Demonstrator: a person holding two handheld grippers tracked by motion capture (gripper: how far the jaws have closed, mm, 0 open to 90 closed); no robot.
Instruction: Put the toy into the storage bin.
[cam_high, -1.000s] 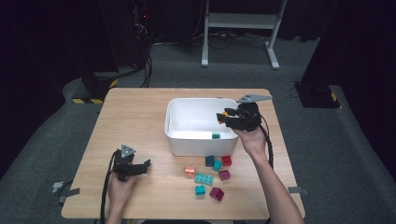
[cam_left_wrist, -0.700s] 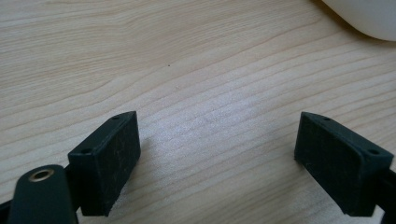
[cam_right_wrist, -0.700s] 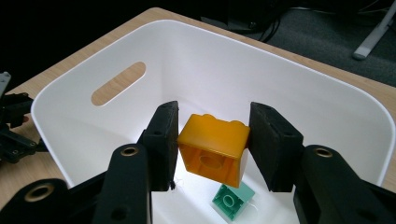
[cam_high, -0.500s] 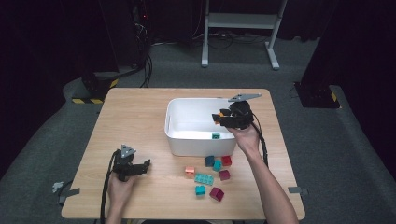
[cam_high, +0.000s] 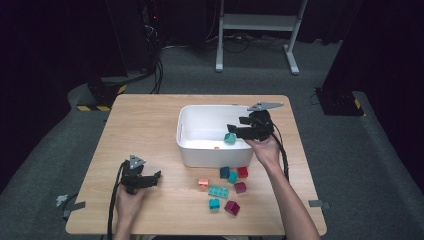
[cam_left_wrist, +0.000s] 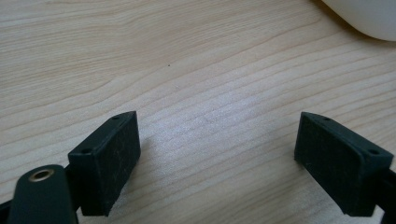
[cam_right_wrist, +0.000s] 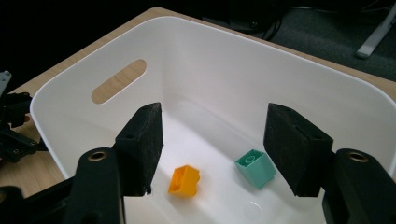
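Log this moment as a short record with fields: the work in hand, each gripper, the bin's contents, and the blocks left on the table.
work: moving toy blocks from the table into the white bin
right gripper: jaws open, above the bin's right side
left gripper: jaws open, nothing between them, low over bare wood near the table's front left
bin contents: an orange block on the floor, a mint block tilted beside it
blocks on table: seven in a cluster in front of the bin, among them a salmon block and a maroon block

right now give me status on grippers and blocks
Right gripper open over white plastic bin. Teal block falling free, orange block inside. Left gripper open, idle.
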